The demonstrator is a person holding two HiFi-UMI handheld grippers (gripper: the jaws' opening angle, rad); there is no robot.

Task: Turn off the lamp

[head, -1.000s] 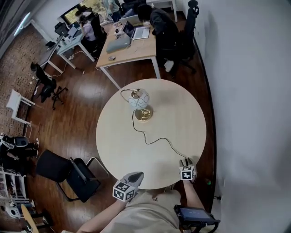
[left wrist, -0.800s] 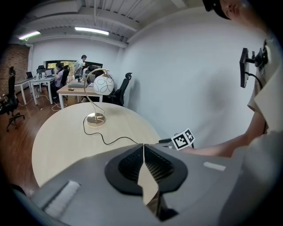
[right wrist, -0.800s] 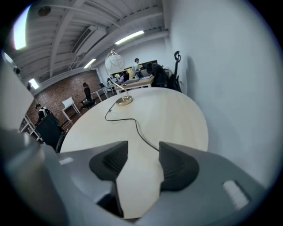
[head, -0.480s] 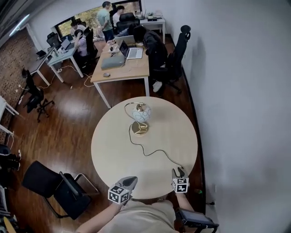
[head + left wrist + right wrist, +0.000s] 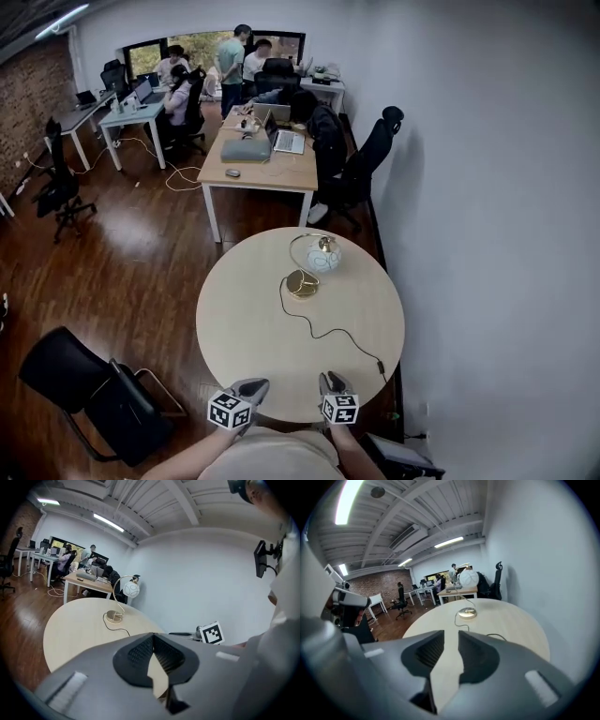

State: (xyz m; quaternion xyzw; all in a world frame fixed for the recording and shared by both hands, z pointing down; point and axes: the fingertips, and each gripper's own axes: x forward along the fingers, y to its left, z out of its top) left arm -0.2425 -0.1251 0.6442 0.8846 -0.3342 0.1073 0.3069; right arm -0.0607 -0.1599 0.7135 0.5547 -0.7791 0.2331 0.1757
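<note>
A gold lamp with a white globe shade [image 5: 324, 255] and a round base [image 5: 302, 283] stands at the far side of the round wooden table [image 5: 244, 319]. Its black cord [image 5: 328, 333] runs to the near right edge. Whether it is lit I cannot tell. Both grippers hover over the near table edge, well away from the lamp. My left gripper [image 5: 255, 384] [image 5: 153, 637] is shut, its tips touching, and holds nothing. My right gripper [image 5: 328, 378] [image 5: 451, 637] has a narrow gap between closing jaws, with nothing in it. The lamp [image 5: 131, 589] [image 5: 468, 579] lies ahead in both gripper views.
A white wall runs close along the table's right side. A black chair [image 5: 84, 389] stands at the near left and a black office chair [image 5: 370, 159] beyond the table. Further back are a desk with laptops [image 5: 262, 155] and several people.
My right gripper has left the cord's end at the table's right edge and moved left and towards me. The left gripper has shifted a little too. The head view has tilted up, showing more room.
</note>
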